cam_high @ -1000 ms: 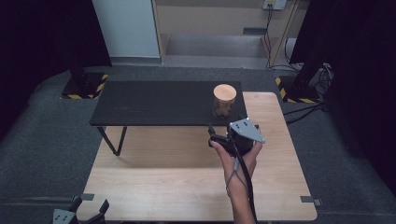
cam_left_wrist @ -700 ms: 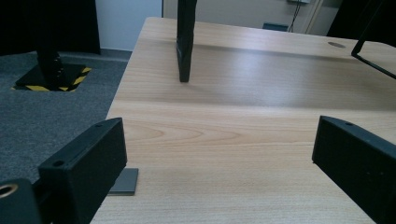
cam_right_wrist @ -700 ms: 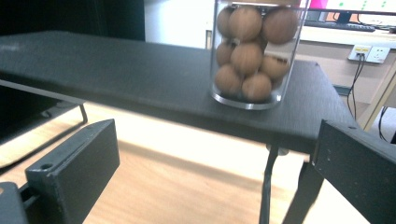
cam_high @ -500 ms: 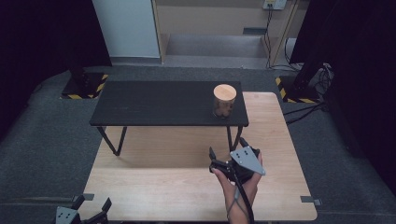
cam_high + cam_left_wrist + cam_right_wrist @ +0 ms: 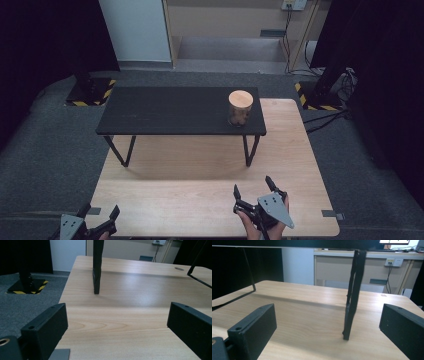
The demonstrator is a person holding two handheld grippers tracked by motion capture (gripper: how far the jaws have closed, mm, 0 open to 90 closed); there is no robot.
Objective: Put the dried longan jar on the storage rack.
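Low black rectangular table (image 5: pixel 165 111) stands on far half of pale wooden platform (image 5: pixel 200 200), long side left to right. Cork-lidded glass jar (image 5: pixel 240 107) on black table's top, near its right end, just behind near edge. Right gripper (image 5: pixel 254 189) at platform's near edge, right of centre — well apart from jar, directly nearer. Left gripper (image 5: pixel 98 216) at platform's near left corner, far left of right gripper. Grey carpet (image 5: pixel 50 165) around platform; two yellow-black striped floor pads (image 5: pixel 90 95) behind, left and right.
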